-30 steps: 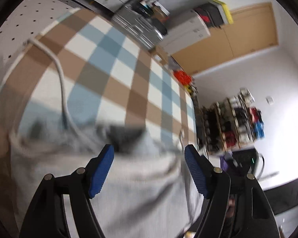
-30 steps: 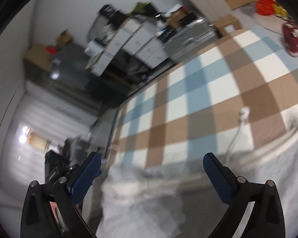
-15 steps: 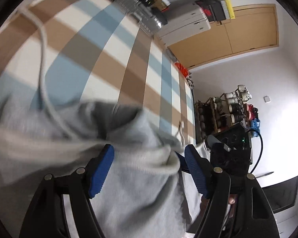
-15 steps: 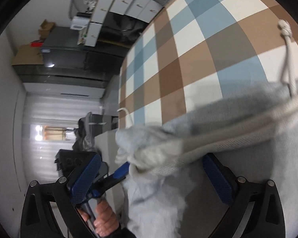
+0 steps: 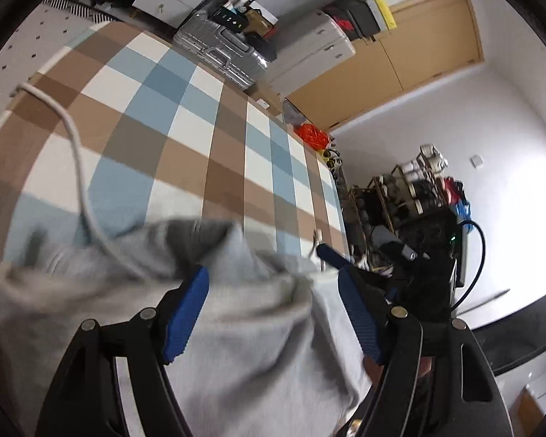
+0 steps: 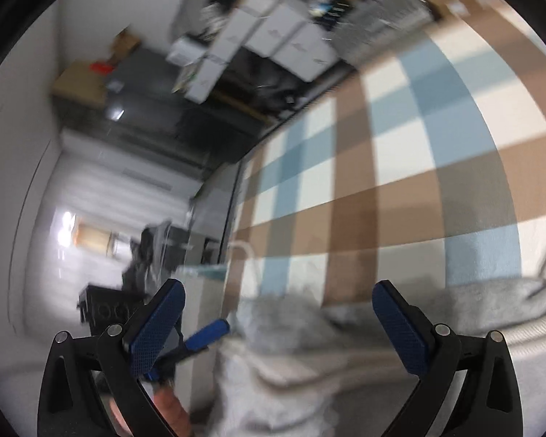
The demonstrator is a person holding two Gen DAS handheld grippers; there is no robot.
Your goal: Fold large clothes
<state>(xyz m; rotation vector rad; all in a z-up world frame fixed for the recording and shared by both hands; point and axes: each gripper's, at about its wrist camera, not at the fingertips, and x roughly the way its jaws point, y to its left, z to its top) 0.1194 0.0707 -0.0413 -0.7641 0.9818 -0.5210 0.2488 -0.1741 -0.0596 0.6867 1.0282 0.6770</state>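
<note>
A light grey hoodie (image 5: pixel 244 327) lies rumpled on the checked bedspread (image 5: pixel 185 116), its white drawstring (image 5: pixel 72 138) trailing up to the left. My left gripper (image 5: pixel 273 284) hovers over the hoodie's bunched edge, open, with cloth under the gap and both blue pads bare. In the right wrist view the hoodie (image 6: pixel 309 346) is blurred below my right gripper (image 6: pixel 280 291), which stands wide open and empty. Each gripper shows in the other's view: the right gripper (image 5: pixel 418 255) at the hoodie's right side, the left gripper's blue finger (image 6: pixel 207 331) with a hand (image 6: pixel 167 411) low on the left.
Beyond the bed stand a silver suitcase (image 5: pixel 218 51), white drawers (image 5: pixel 309 47) and wooden doors (image 5: pixel 418 43). A red bag (image 5: pixel 311 134) and a cluttered rack (image 5: pixel 400 196) lie off the bed's right side. White boxes (image 6: pixel 273 43) and a dark cabinet (image 6: pixel 145 109) stand off the left side.
Half a second ago the hoodie's edge bulged up close between both pairs of jaws; now it lies lower. The right view has swung back over the bedspread. Both jaws keep their width.
</note>
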